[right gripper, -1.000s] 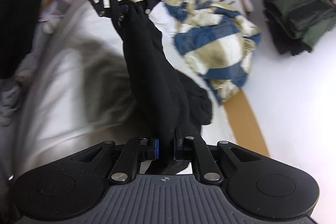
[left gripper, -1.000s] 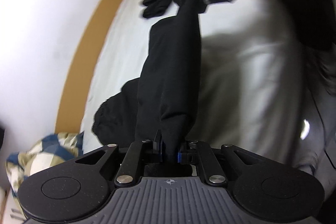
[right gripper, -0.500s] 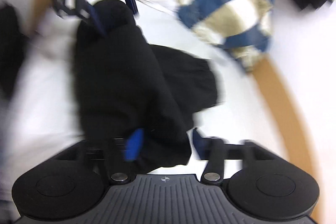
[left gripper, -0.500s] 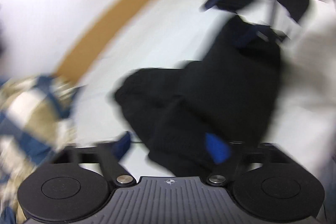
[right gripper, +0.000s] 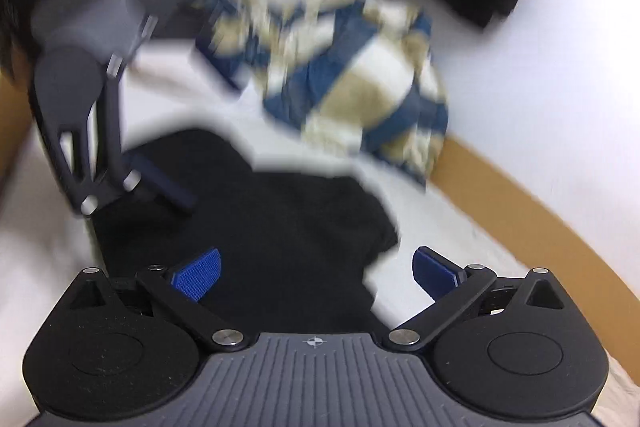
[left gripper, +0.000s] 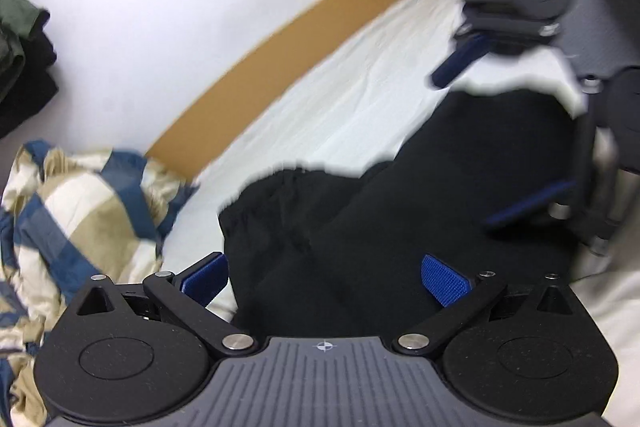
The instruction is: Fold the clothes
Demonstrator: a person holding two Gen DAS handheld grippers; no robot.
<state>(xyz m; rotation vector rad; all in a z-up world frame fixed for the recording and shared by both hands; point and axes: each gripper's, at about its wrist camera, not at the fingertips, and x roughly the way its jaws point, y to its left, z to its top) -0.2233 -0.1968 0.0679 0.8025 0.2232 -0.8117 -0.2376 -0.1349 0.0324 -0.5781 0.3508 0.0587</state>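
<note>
On white sheet (left gripper: pixel 360 83), rumpled black garment (left gripper: pixel 360 227), loosely bunched, unheld.

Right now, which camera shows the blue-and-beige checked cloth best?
The left wrist view: the checked cloth is fairly sharp at the lower left, beside the black garment. The right wrist view shows more of it, but smeared by motion blur.

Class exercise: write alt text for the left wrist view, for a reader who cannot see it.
A black garment lies crumpled on a white sheet, between the open blue-padded fingers of the left gripper. The right gripper hovers opposite, blurred but also open. A blue, tan and cream checked cloth is heaped at the left.
</note>
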